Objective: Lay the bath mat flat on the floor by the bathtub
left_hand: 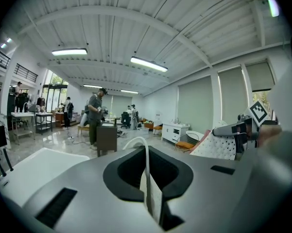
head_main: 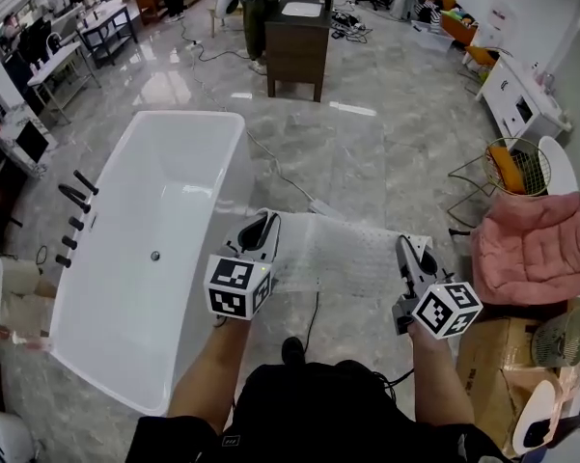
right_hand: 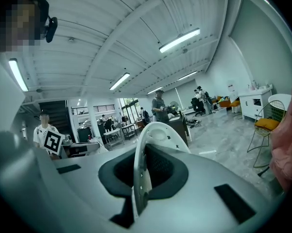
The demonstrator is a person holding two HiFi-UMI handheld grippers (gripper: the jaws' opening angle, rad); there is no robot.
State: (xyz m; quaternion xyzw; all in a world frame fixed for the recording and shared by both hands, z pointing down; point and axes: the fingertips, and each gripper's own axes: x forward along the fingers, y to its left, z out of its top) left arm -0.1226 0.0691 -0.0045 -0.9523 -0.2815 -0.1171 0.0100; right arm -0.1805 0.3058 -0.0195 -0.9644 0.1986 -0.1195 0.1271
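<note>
Grey marble floor (head_main: 386, 152) surrounds the white bathtub (head_main: 164, 220). Your left gripper (head_main: 265, 224) and right gripper (head_main: 405, 251) each clamp the bath mat (head_main: 352, 254), spread between them. Only the gripper views show its edge pinched; its far edge possibly touches the floor.

Both grippers held out in front, jaws clamped.
The left gripper (head_main: 261, 228) and right gripper (head_main: 412, 256) point forward and slightly down, side by side, on the bare left forearm (head_main: 207, 374) and right forearm (head_main: 434, 379). Each pair of jaws is pressed together, with an edge of the mat (head_main: 352, 249) pinched between them.
</note>
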